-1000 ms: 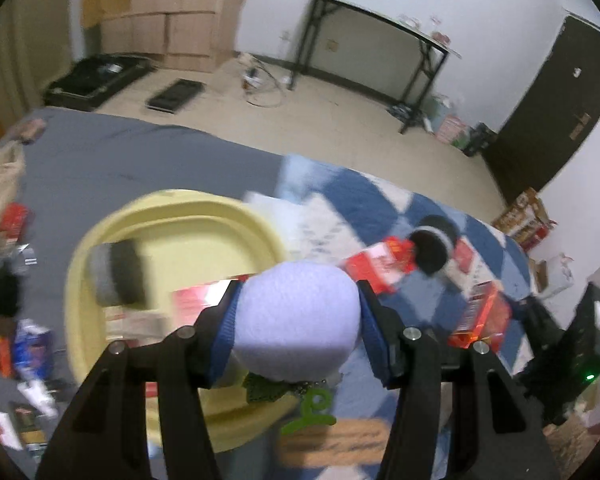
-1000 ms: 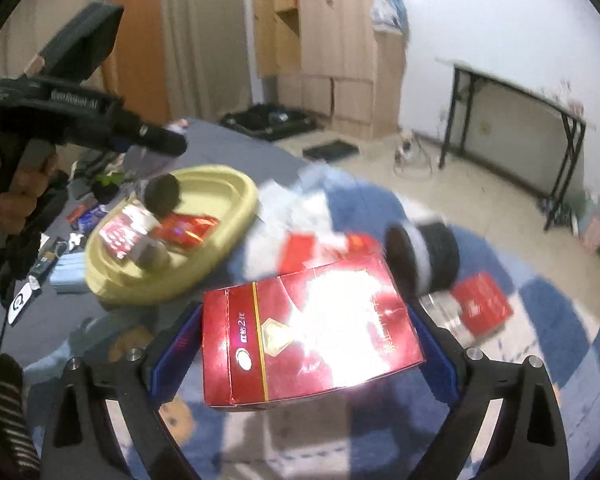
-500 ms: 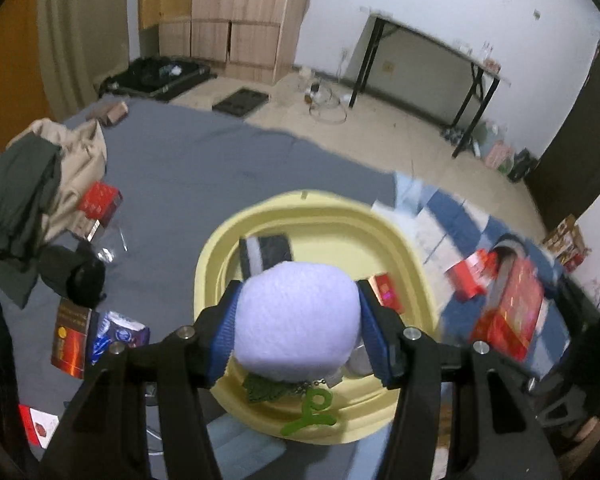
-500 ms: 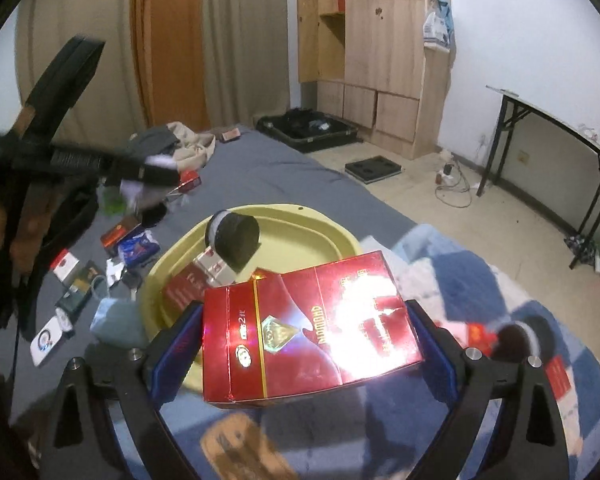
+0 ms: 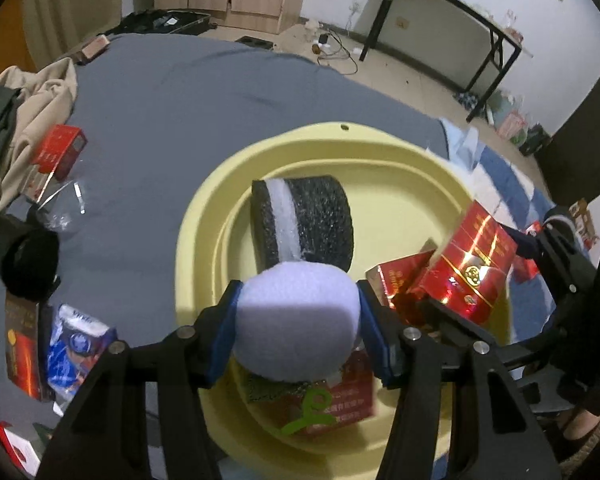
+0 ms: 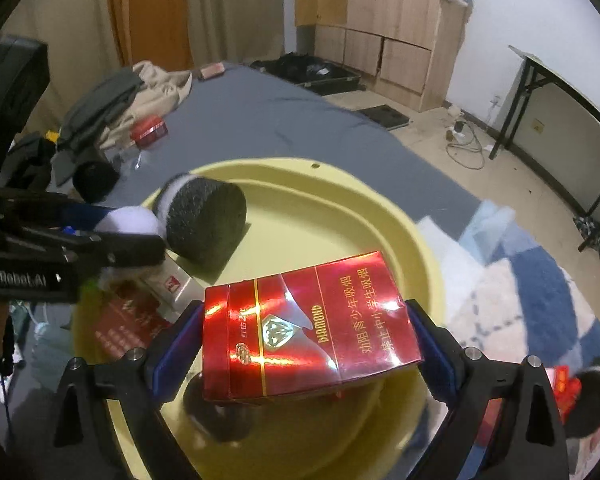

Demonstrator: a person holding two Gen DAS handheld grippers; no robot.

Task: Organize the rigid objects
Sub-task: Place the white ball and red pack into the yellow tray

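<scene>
My left gripper [image 5: 298,330] is shut on a pale lilac plush ball [image 5: 296,320] with a green tag, held over the near side of the yellow basin [image 5: 204,216]. My right gripper [image 6: 306,344] is shut on a red cigarette carton [image 6: 308,332] and holds it over the basin [image 6: 400,232]; the carton also shows in the left wrist view [image 5: 472,264]. Inside the basin lie a black-and-white foam roll [image 5: 304,224], a red box [image 5: 400,280] and a flat red pack [image 5: 344,396]. The left gripper shows at the left of the right wrist view [image 6: 100,236].
The basin sits on a grey bedsheet [image 5: 172,92]. Left of it lie a red box [image 5: 60,150], clothes [image 5: 24,92], a black cap [image 5: 30,260], a blue packet [image 5: 76,348] and a dark red pack [image 5: 22,344]. A blue checked blanket [image 6: 540,288] lies right with more red packs.
Both grippers have moved over the yellow basin with their loads still held. The carton now hangs above the basin's right part, the plush ball above its near part.
</scene>
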